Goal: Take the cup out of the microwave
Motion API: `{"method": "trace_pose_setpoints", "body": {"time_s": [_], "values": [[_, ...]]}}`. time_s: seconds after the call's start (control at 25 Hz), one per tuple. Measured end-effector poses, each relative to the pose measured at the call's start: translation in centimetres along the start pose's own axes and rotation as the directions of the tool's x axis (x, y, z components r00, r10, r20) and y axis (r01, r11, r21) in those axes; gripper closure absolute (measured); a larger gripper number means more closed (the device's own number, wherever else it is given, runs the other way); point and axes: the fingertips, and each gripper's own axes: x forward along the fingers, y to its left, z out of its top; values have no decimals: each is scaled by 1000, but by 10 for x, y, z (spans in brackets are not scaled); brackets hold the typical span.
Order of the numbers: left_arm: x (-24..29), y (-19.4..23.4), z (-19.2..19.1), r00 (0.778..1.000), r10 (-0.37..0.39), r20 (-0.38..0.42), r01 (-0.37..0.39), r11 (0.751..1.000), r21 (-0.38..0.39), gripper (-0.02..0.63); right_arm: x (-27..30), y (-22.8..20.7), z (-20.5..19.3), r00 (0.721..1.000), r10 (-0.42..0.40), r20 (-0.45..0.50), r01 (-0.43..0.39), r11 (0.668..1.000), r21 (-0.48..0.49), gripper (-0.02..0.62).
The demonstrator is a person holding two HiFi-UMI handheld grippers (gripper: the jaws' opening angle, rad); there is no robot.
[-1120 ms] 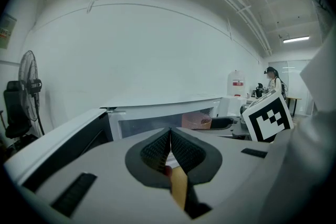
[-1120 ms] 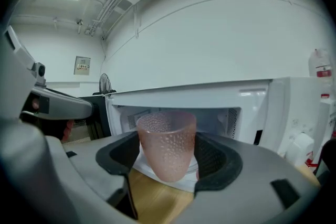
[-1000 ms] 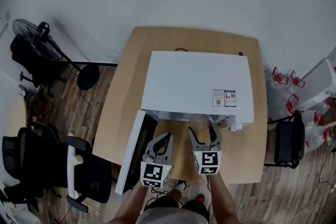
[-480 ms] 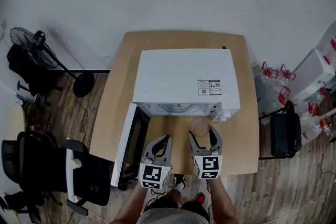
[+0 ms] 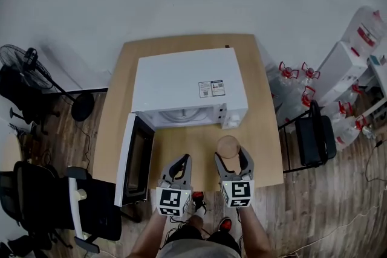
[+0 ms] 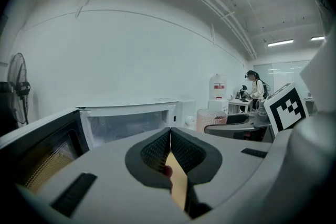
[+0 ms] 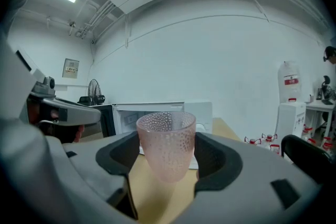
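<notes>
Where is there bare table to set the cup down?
Bare table lies before the microwave, between its open door and the right edge. A narrow strip runs right of the microwave. Crowded at the front edge: left gripper, right gripper.

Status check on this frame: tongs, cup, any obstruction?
Right tongs shut on the cup. Left tongs shut, empty. Cup outside the microwave, above the table. Microwave's door open at left, nothing in the way.

Wood table (image 5: 267,143) at frame ctr, on plank floor (image 5: 338,208). White microwave (image 5: 184,84) sits on its upper half, door (image 5: 130,160) open toward lower left.
</notes>
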Motion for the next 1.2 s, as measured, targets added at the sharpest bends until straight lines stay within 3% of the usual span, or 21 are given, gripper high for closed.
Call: {"method": "trace_pose_setpoints", "body": {"time_s": [0.56, 1.2], "values": [[16, -97, 1, 987, -157, -17, 157, 987, 40, 583, -81, -77, -18, 988, -152, -21, 153, 988, 31, 259], [56, -175, -27, 941, -321, -103, 329, 942, 71, 583, -127, -145, -77, 946, -305, -105, 315, 944, 96, 258]]}}
